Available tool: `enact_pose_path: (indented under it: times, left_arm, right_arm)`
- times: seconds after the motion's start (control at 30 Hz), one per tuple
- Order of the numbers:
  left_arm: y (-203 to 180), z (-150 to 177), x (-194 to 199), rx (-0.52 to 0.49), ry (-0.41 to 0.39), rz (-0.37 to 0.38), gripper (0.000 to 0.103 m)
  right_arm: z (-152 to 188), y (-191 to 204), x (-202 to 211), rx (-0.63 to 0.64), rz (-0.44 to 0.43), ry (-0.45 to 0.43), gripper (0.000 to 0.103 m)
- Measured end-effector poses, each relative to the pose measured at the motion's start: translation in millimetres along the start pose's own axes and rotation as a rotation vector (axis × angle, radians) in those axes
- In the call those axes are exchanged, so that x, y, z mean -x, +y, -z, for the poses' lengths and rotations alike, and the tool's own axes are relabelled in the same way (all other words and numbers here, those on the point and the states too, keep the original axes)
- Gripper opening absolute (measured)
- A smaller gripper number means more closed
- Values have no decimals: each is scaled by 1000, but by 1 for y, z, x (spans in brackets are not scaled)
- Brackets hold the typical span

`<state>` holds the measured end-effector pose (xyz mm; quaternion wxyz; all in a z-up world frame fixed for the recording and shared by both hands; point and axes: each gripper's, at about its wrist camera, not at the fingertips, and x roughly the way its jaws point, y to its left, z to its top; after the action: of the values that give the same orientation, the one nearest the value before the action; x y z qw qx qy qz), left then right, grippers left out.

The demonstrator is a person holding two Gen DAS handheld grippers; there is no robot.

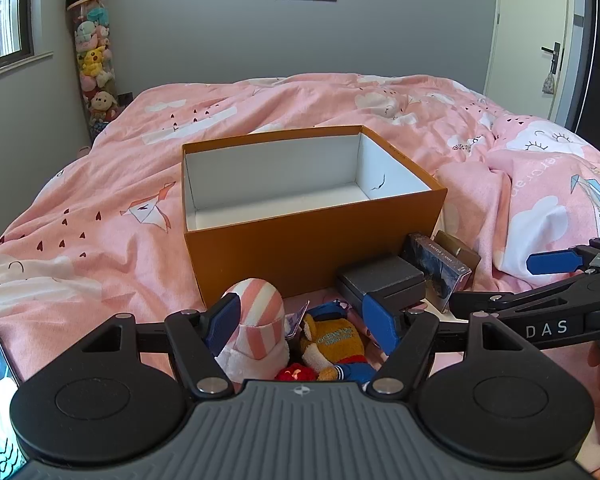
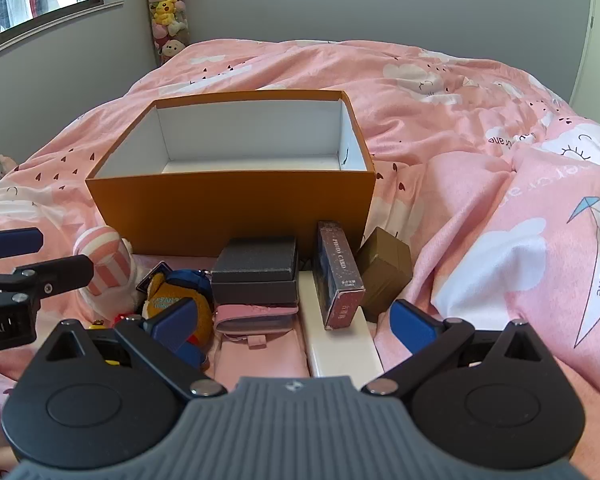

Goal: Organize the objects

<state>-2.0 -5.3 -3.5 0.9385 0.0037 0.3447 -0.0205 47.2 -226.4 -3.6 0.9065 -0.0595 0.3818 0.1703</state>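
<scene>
Pink quilt (image 2: 440, 92) covers bed, orange box (image 2: 236, 208) on it, grey walls (image 1: 220, 40).

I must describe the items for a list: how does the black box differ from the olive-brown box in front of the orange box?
The black box is wide, flat, and stacked on a pink case; the olive-brown box is more cube-like, tilted, and rests on the bedcover. Black is matte dark grey-black; the other is olive-brown. Both are closed and lie outside the orange box.

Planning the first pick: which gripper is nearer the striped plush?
Left. The left gripper hangs open right beside the striped plush; the right gripper is over the boxes.
</scene>
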Motion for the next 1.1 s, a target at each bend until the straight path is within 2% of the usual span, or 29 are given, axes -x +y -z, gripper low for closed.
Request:
enact_pose_path:
  times: [0.17, 0.3, 0.4, 0.53, 0.63, 0.73, 0.8, 0.87, 0.97, 1.1]
  left_arm:
    - [0, 1, 0, 1, 2, 1, 82]
    - [1, 2, -1, -1, 16, 10, 77]
    - [4, 2, -2, 3, 41, 43, 70]
    - [15, 1, -7, 38, 96, 99, 69]
    - [24, 0, -13, 66, 137, 107, 64]
    - [31, -2, -15, 86, 144, 90, 63]
    - [36, -3, -17, 88, 154, 76, 62]
    - [42, -5, -21, 99, 165, 67, 62]
    - [48, -13, -27, 118, 157, 51, 62]
    - [47, -22, -42, 95, 164, 32, 62]
  right_arm:
    - [0, 1, -1, 2, -2, 5, 102]
    - [0, 1, -1, 2, -2, 6, 102]
    - [0, 2, -3, 5, -12, 15, 102]
    - [-1, 2, -9, 4, -66, 41, 102]
    - [-3, 5, -13, 17, -119, 57, 102]
    - [-6, 11, -17, 58, -130, 65, 101]
    - [-10, 16, -19, 89, -149, 66, 95]
    - [-15, 21, -25, 121, -173, 81, 80]
    - [-21, 31, -37, 166, -206, 118, 72]
    - [-30, 44, -56, 197, -278, 180, 64]
